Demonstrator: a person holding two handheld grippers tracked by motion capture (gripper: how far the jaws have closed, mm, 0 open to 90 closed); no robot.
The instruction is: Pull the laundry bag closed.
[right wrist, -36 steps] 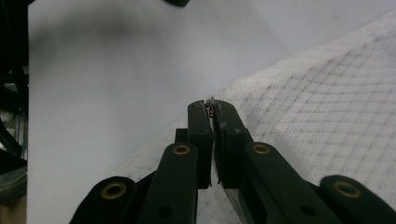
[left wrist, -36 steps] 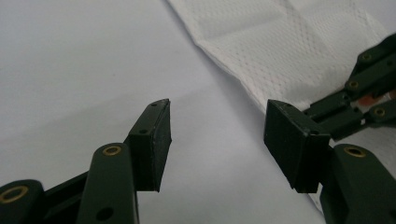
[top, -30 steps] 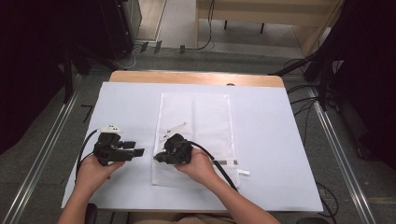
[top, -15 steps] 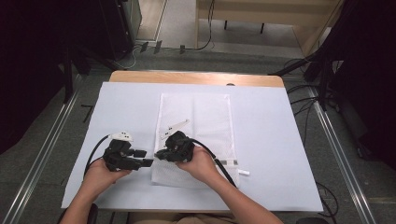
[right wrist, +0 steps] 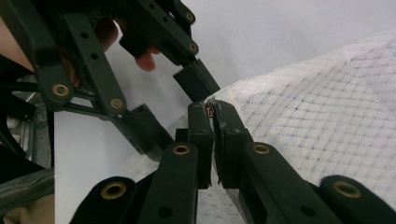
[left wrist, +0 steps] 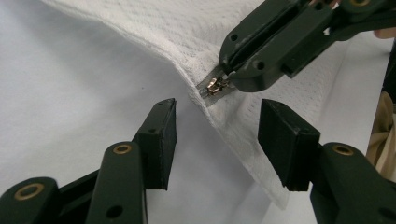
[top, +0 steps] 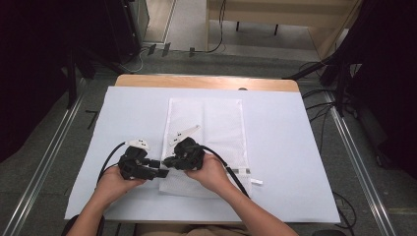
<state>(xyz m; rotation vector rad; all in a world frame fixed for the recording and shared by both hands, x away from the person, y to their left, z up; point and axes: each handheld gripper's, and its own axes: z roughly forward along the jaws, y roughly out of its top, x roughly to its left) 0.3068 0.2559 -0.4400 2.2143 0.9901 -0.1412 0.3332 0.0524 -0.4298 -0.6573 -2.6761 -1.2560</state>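
Observation:
A white mesh zipper bag [top: 216, 128] lies flat on the white table cover [top: 295, 147]. My right gripper [top: 168, 162] is shut on the bag's near-left edge, lifting it a little. In the left gripper view the right gripper [left wrist: 233, 70] pinches the edge right beside the small brass zipper pull [left wrist: 215, 86]. My left gripper [left wrist: 217, 116] is open, with its jaws on either side of that raised edge, just short of the pull. The right gripper view has its own jaws [right wrist: 210, 109] closed on the mesh [right wrist: 317, 116], with the open left gripper [right wrist: 175, 100] close behind.
A white strip [top: 184, 132] lies on the bag's left part. A small white tag [top: 256, 181] lies at the bag's near-right corner. The right gripper's cable [top: 231, 172] runs across the bag. The wooden table edge [top: 206, 81] is at the back.
My left gripper has moved right, from the bare cover to the bag's edge beside the right gripper. The right gripper has stayed shut on the bag.

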